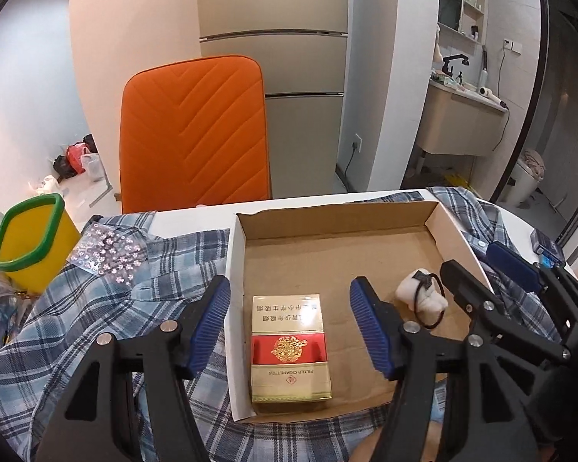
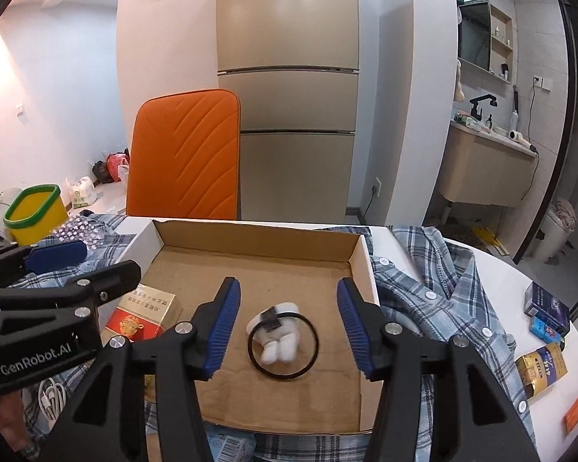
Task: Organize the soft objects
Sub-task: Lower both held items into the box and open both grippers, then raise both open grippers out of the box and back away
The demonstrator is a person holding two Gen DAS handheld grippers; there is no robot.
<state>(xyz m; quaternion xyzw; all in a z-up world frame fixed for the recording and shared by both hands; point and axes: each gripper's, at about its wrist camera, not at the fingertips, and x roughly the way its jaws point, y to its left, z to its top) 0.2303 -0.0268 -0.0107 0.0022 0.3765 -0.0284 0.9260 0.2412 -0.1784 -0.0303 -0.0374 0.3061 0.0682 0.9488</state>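
Resting in the cardboard box point(image 2: 360, 265), cigarette pack point(image 1: 289, 346) and white hair tie point(image 2: 279, 337) lie untouched beneath both claws, left claw point(image 1: 289, 323) and right claw point(image 2: 287, 325), jaws apart.

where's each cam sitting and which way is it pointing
Left wrist: on the left tongs, angled down over the cigarette pack in the box; right tongs at its right edge.
Right wrist: on the right tongs, angled down over the hair tie; left tongs at left.
Shared: box, pack, hair tie, orange chair, fridge.

White plush hair tie point(image 2: 279, 337), flat in box point(image 2: 360, 265)
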